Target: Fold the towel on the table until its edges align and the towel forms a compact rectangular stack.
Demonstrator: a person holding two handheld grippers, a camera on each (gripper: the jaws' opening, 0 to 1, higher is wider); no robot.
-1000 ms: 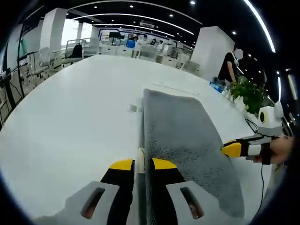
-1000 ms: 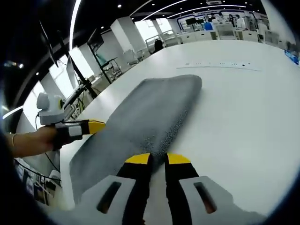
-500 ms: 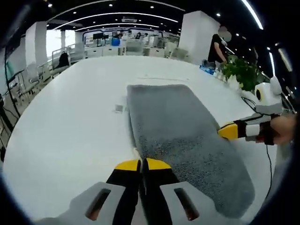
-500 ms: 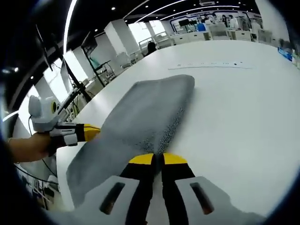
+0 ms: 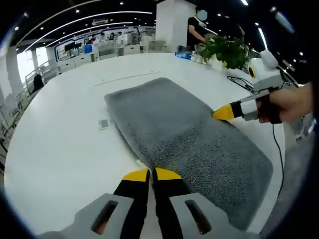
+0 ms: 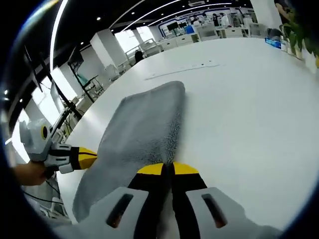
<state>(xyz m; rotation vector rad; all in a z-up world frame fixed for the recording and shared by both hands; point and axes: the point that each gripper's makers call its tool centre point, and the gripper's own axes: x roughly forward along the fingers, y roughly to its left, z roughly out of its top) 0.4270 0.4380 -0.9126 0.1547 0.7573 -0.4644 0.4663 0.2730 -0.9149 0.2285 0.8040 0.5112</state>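
1. The grey towel point(image 5: 189, 134) lies flat on the white bench point(image 5: 60, 149) as a long strip, seemingly already doubled along its length; one long side faces you in each view.
2. Your left tongs point(image 5: 151, 174) sit at the towel's near long edge, yellow tips pressed together with a sliver of pale hem between them; they appear closed on that edge.
3. Your right tongs point(image 6: 167, 169) are likewise pinched together at the opposite long edge, tips meeting on the grey pile; in the left gripper view they reach in from the right and touch the towel's far side.
4. A small flat tag-like item point(image 5: 103, 123) rests on the bench just beside the towel; what it is cannot be told.
5. A potted plant point(image 5: 224, 50) and a dark cable point(image 5: 277, 149) lie near the bench's far side, apart from the towel.
6. Risks, as a judgement: each grip holds only a thin bite of fabric, so a quick lift could let one layer slip free and spoil the alignment; pulling your hands unevenly would skew the fold; a wide swing on the right could drag cloth towards the cable or plant.
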